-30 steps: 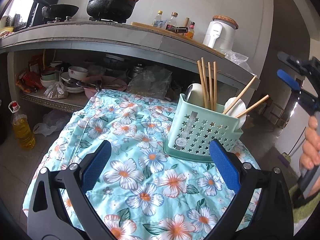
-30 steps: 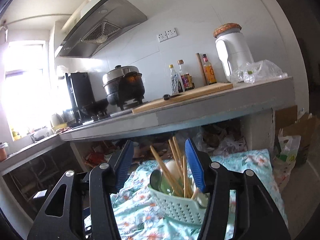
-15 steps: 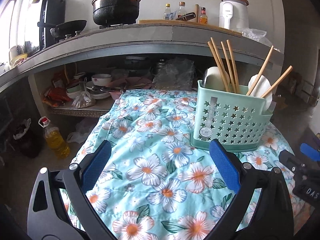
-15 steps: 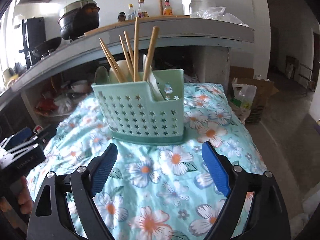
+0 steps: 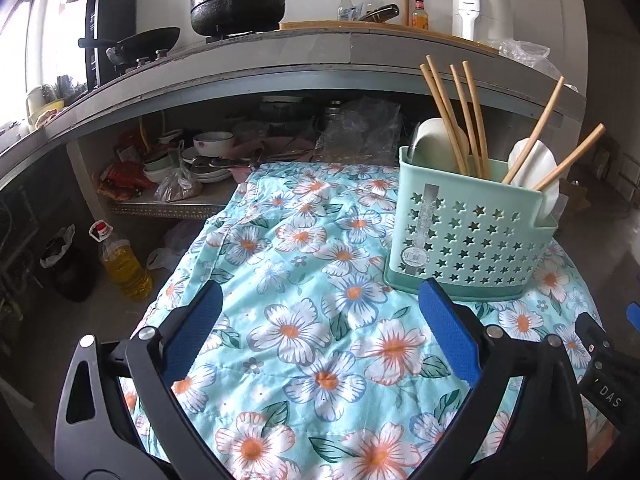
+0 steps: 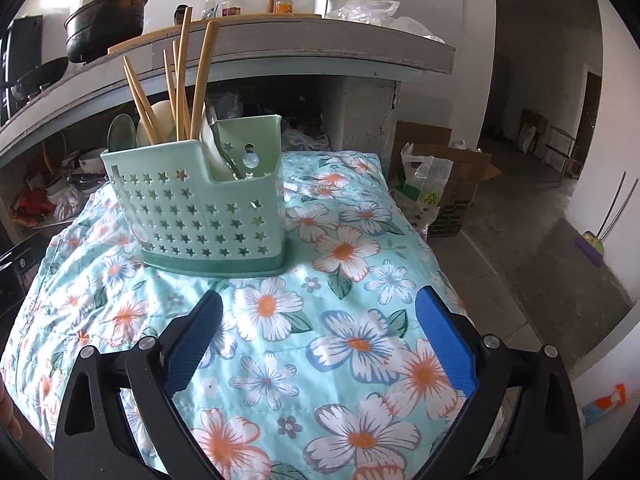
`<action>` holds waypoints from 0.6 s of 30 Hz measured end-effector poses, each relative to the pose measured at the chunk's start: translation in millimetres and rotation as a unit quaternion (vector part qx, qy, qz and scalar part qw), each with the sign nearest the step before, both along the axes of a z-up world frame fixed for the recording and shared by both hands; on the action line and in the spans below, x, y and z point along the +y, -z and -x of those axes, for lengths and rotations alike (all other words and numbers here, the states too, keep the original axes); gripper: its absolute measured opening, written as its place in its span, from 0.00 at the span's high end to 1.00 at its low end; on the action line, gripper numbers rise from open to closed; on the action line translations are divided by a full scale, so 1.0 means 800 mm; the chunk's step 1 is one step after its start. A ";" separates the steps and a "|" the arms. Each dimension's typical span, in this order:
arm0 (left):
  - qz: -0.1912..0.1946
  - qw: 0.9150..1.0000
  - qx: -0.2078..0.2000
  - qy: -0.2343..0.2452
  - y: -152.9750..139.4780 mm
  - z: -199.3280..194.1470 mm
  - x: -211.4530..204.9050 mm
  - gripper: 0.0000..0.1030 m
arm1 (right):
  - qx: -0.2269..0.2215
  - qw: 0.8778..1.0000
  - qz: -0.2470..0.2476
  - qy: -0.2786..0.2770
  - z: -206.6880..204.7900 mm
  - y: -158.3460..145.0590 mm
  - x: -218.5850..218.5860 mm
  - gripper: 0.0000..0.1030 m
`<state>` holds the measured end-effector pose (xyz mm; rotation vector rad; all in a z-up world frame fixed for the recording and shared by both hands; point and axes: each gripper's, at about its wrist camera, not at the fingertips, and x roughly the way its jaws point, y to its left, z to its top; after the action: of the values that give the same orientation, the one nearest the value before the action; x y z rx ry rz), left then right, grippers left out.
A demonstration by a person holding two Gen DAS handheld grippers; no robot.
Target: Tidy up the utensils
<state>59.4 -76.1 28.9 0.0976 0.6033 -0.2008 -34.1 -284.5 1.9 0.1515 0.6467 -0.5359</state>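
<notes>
Chopsticks (image 5: pixel 466 116) and white spoons (image 5: pixel 536 164) stand upright in a mint-green caddy (image 5: pixel 472 236) with star cut-outs, set on the floral cloth (image 5: pixel 320 320) covering the bench — toward its far side. Left hand-held gripper (image 5: pixel 320 332) hangs wide over bare cloth, gripping nothing. Right hand-held gripper (image 6: pixel 320 332) has just been opening and stands wide too, nothing between its blue pads (image 6: pixel 444 344) — the caddy sits beyond its fingertips, apart.

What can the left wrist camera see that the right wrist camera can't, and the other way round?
Only the left wrist view shows the oil bottle on the floor. Only the right wrist view shows the cardboard box and the bag before it. Both show the green caddy with chopsticks on the floral cloth, and open fingers.
</notes>
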 end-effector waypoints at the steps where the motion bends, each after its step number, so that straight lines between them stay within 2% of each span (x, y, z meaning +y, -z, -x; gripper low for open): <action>1: -0.002 1.000 0.002 -0.002 0.000 -0.001 0.001 0.08 | 0.000 1.000 0.001 0.001 0.000 0.000 -0.001 0.08; 8: -0.006 1.000 0.014 -0.020 0.003 -0.005 0.008 0.08 | 0.011 1.000 0.003 -0.004 -0.007 0.002 0.003 0.08; 18: -0.004 1.000 0.018 -0.022 0.002 -0.007 0.011 0.08 | 0.006 1.000 0.013 -0.005 -0.009 -0.006 0.008 0.08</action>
<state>65.1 -67.3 27.2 0.0878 0.6416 -0.1588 -26.6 -277.9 6.5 0.1217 0.6517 -0.5362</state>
